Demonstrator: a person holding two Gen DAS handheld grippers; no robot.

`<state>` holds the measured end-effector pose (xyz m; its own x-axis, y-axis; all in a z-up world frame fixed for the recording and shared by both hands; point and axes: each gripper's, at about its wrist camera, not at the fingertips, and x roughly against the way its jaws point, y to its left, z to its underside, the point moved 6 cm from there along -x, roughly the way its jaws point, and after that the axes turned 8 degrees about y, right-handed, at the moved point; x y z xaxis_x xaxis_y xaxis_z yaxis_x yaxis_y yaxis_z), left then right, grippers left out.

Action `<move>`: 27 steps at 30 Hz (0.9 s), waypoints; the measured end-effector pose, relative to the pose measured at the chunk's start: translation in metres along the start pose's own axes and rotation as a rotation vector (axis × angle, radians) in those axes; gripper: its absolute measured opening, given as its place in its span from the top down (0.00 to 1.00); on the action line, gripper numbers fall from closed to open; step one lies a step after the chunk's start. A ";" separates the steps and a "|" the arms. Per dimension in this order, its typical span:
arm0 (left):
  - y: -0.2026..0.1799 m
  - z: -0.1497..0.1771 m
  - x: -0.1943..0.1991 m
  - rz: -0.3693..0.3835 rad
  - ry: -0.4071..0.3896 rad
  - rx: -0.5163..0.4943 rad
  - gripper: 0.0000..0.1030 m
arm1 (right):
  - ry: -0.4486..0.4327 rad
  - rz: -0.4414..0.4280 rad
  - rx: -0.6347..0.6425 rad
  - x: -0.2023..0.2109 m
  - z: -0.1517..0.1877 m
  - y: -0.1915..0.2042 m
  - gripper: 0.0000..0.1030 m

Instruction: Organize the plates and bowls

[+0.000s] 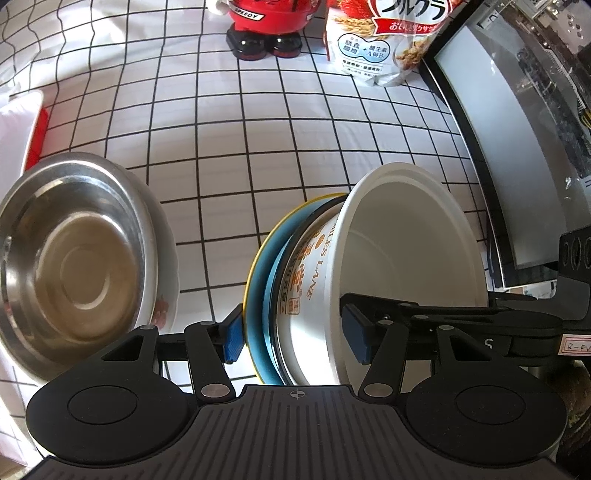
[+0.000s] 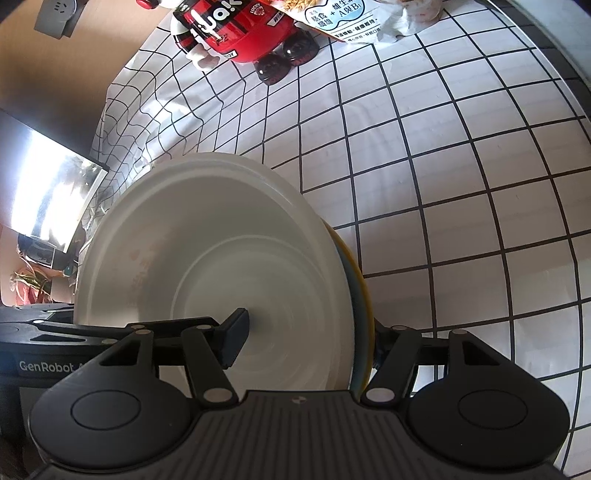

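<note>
Steel bowl: at nine o'clock in the left wrist view, nested in a white bowl with red print on the checked cloth; this pair looks already stacked.
Left gripper: at six o'clock, set wide around the tilted stack; its left blue pad touches the plate's yellow rim, while its right pad sits just off the paper bowl's lip, so whether it truly clamps I cannot tell.
Blue plate: on edge, yellow-rimmed, pressed against the base of the paper bowl, just right of centre.
Paper bowl: white with orange lettering, tipped on its side, mouth facing three o'clock.
Right gripper: in the right wrist view, one finger reaches inside the bowl's white hollow and the other is hidden behind the plate rim; it appears to pinch bowl and plate together, though the far pad is unseen.
Background: red toy figure and cereal bag at twelve o'clock, dark screen at two o'clock.
Progress: roughly midway by my reading; one pair is nested, and this plate and bowl are off the cloth and not yet set down level.
</note>
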<state>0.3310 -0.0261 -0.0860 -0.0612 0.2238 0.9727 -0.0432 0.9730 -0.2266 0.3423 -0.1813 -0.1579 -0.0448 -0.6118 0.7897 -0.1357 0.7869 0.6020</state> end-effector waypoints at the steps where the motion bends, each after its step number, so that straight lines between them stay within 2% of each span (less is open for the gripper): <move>1: 0.000 0.000 0.000 0.002 0.000 0.002 0.43 | 0.002 -0.001 -0.005 0.000 0.000 0.000 0.38; 12: 0.005 0.001 0.002 0.023 0.001 0.006 0.43 | 0.009 0.017 -0.015 0.002 0.002 0.005 0.38; 27: 0.020 -0.003 0.038 0.079 -0.083 0.015 0.43 | -0.041 0.069 0.043 0.021 -0.009 0.044 0.38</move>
<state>0.3305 0.0017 -0.0532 -0.1475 0.2936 0.9445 -0.0502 0.9515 -0.3036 0.3448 -0.1590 -0.1141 -0.0962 -0.5597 0.8231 -0.1732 0.8237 0.5399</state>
